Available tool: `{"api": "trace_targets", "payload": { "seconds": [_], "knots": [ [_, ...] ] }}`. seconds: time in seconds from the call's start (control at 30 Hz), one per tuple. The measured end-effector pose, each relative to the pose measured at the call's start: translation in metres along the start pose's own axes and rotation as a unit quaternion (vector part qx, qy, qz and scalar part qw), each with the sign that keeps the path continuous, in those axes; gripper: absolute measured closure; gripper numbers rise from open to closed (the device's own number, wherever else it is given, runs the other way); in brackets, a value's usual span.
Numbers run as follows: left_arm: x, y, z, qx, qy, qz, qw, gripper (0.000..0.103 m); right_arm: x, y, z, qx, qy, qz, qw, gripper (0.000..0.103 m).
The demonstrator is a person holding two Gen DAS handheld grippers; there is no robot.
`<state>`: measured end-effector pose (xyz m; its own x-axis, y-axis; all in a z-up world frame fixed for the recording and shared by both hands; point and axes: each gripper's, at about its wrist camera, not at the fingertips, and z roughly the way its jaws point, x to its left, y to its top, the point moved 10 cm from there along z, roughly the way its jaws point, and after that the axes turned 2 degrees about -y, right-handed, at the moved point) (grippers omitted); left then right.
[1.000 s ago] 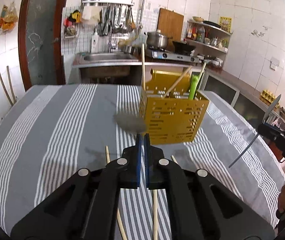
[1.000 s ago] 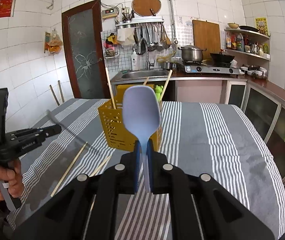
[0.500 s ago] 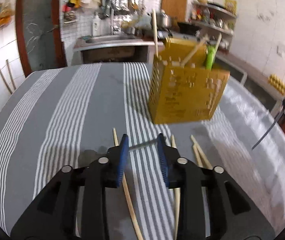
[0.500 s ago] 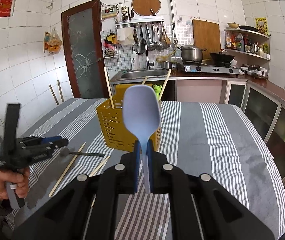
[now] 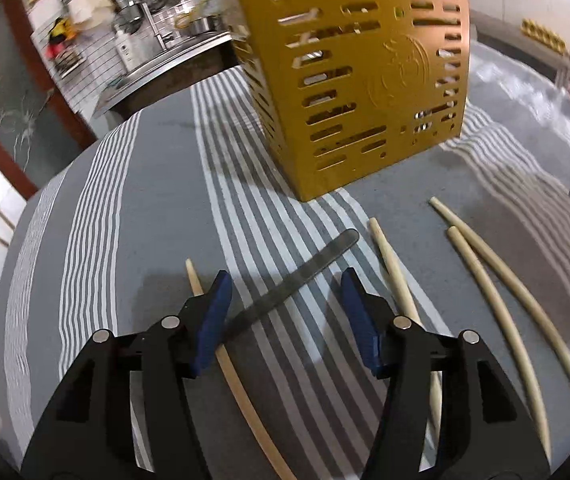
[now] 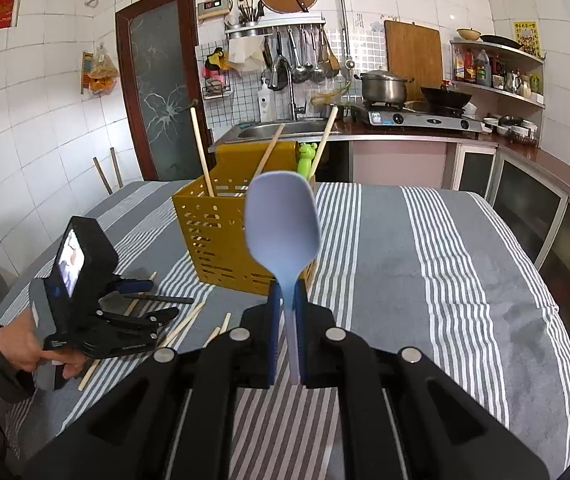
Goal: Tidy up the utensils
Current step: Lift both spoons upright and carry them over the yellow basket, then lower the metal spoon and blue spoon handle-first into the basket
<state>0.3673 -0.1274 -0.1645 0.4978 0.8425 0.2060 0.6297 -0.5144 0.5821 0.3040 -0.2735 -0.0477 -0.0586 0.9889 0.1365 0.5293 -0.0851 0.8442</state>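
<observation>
Yellow caddy (image 5: 361,80) top cut off; metal utensil (image 5: 293,276) lower end hidden, maybe spoon.

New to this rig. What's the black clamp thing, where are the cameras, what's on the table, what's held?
No robot: a person holds a hand-held gripper in each hand, each with a fisheye camera looking along its fingers.

Left view: the left hand-held gripper has its jaws opening over a flat metal utensil handle lying on the striped tablecloth, not gripped. Loose chopsticks lie around it, near a yellow utensil caddy.

Right view: the right hand-held gripper is shut on a pale blue spoon, bowl up. The caddy already contains chopsticks and something green.
</observation>
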Motion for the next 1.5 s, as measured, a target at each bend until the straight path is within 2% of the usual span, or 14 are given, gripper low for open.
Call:
{"api": "trace_targets", "payload": {
  "seconds": [0.1,0.17,0.23,0.27,0.47,0.6,0.67,1.0,1.3,1.5],
  "knots": [
    [0.000,0.007,0.007,0.013,-0.010,0.000,0.9999,0.053,0.001,0.000,0.005,0.003,0.001,0.001,1.000,0.095],
    [-0.001,0.011,0.011,0.015,-0.027,-0.009,0.9995,0.076,0.002,0.000,0.009,0.004,0.002,0.003,1.000,0.095],
    [-0.004,0.014,0.009,0.012,-0.028,-0.007,0.9995,0.096,0.005,0.000,0.010,0.005,0.004,0.001,1.000,0.095],
    [-0.005,0.015,0.008,0.009,-0.028,-0.008,0.9995,0.100,0.006,0.000,0.010,0.005,0.005,0.000,1.000,0.095],
    [0.002,0.020,-0.019,-0.027,-0.032,-0.042,0.9982,0.101,0.006,0.004,0.008,-0.003,0.004,0.001,1.000,0.095],
    [0.015,0.030,-0.052,-0.069,-0.063,-0.096,0.9910,0.101,0.009,0.009,0.002,-0.011,0.006,0.001,1.000,0.095],
    [0.020,0.033,-0.068,-0.088,-0.065,-0.107,0.9882,0.101,0.011,0.010,-0.002,-0.015,0.007,0.000,1.000,0.096],
    [0.036,0.042,-0.136,-0.157,-0.072,-0.143,0.9745,0.101,0.022,0.018,-0.026,-0.038,0.011,-0.002,0.999,0.096],
    [0.040,0.054,-0.202,-0.227,-0.063,-0.162,0.9583,0.101,0.026,0.034,-0.054,-0.067,0.009,-0.005,0.998,0.095],
    [0.039,0.063,-0.225,-0.249,-0.063,-0.166,0.9521,0.101,0.030,0.047,-0.065,-0.084,0.006,-0.010,0.996,0.095]
  ]
}}
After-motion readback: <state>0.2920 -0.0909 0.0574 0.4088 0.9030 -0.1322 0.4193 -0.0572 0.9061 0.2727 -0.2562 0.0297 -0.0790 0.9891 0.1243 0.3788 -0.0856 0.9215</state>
